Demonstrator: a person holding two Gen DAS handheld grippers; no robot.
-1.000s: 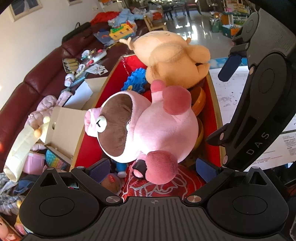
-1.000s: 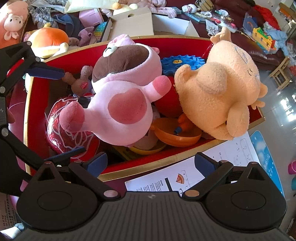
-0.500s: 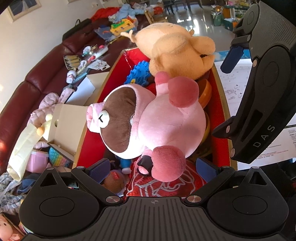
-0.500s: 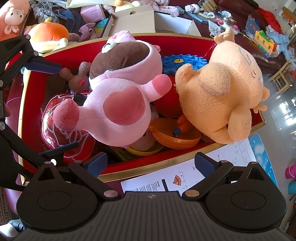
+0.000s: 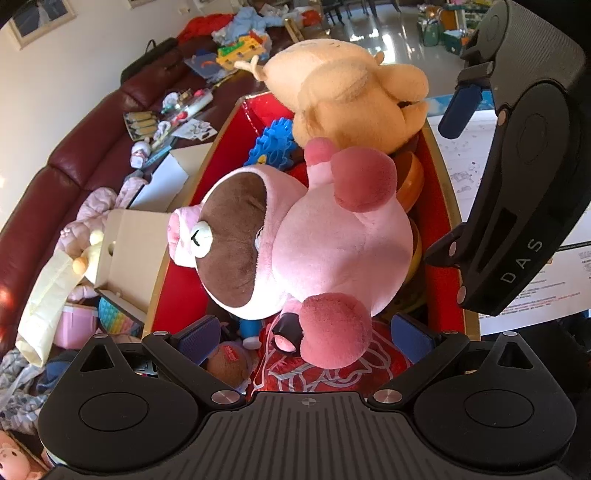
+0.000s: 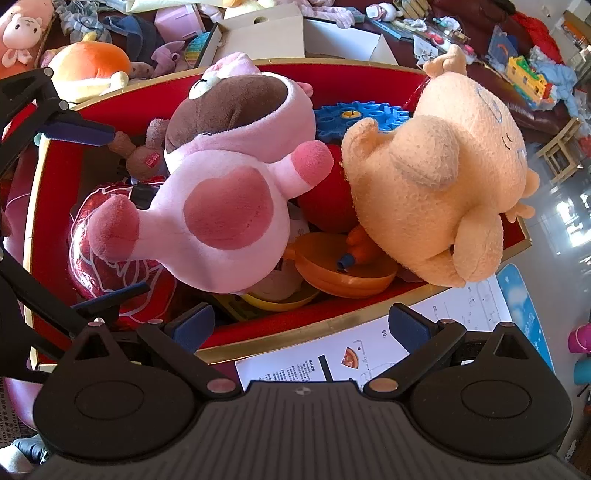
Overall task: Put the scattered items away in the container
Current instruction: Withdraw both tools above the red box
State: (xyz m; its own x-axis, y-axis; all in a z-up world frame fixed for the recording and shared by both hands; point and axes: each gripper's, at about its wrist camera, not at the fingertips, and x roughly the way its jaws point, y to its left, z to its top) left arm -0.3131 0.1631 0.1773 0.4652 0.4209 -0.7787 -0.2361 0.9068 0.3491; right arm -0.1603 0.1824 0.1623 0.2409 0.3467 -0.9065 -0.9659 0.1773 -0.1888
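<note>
While my left gripper (image 5: 303, 328) hangs released over the pig (image 5: 314, 236) in the red box (image 6: 295, 332), its long axis runs away toward the orange plush (image 6: 436, 184); my right gripper (image 6: 301, 319), also released, sits nearer that.

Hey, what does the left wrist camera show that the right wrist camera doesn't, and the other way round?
Left wrist only: the cream wall with a framed picture.
Right wrist only: the orange plush outside the box, and the pink cup.
Both: the red box, pink pig plush, tan plush, blue gear toy, and both open grippers, left gripper and right gripper.
</note>
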